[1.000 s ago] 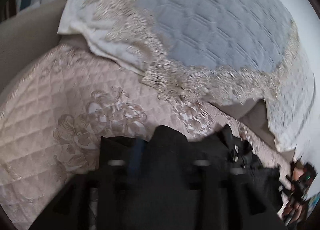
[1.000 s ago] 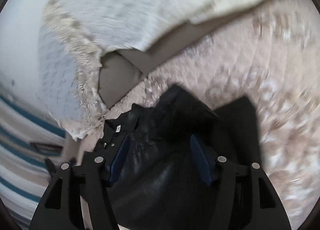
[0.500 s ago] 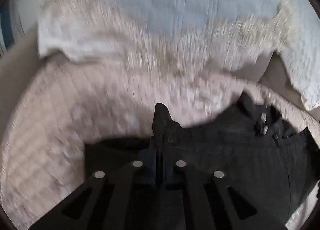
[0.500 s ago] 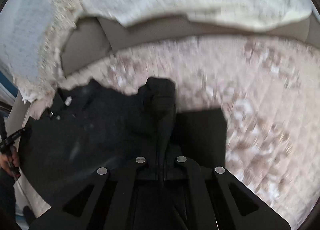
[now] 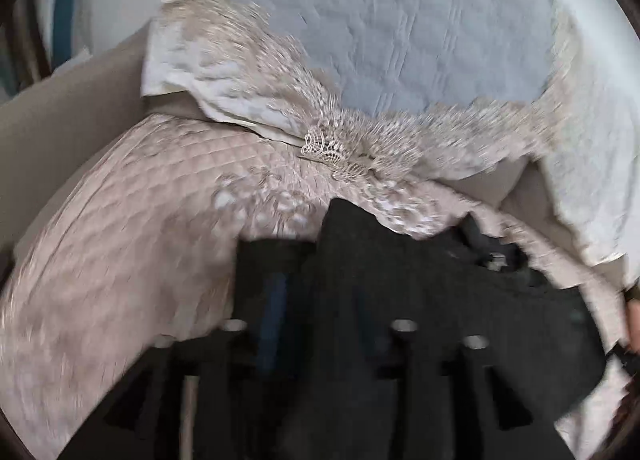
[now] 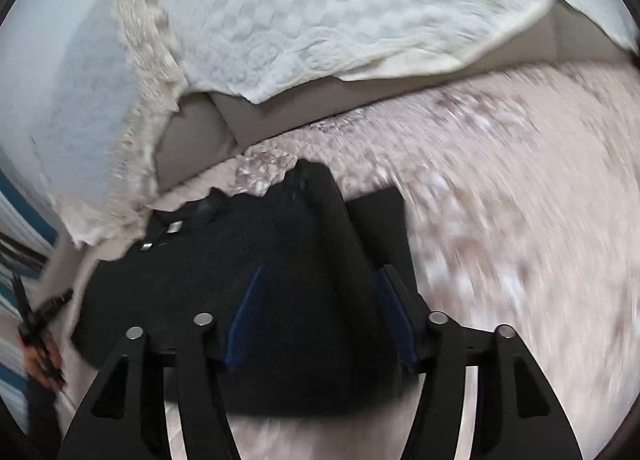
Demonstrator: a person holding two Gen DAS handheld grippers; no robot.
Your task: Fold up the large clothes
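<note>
Item: black garment (image 6: 248, 300), large, dark woven cloth with small metal snaps or buttons (image 6: 175, 227) near its upper-left edge in the right wrist view. Location: lying on a pink quilted sofa cover (image 5: 132, 219), lower centre of both frames, partly bunched into a raised peak (image 6: 310, 183) between the fingers.

Right gripper (image 6: 320, 316): jaws spread, blue pads on either side of the raised fold, not pinching it.

Left gripper (image 5: 320, 312): picture blurred; one blue pad (image 5: 272, 312) shows left of centre and the opposite finger stands apart with cloth between, so the jaws read as spread, not pressed together.

Surroundings: white quilted throw with lace edging (image 5: 400, 59) over the sofa back, upper half of both frames; bare beige upholstery (image 6: 192, 143) below it. A hand (image 6: 40, 364) at the lower left edge of the right wrist view.

Handling, as judged: soft, limp, moderately heavy for cloth; will sag and drag if lifted from one point. Not fragile; not slippery, though layers may slide on each other. Best taken at hems, corners or seam edges, one per gripper and well apart, so the panel hangs flat. Avoid pinching the bunched peak, which would gather several layers. The snaps may catch on the lace.
</note>
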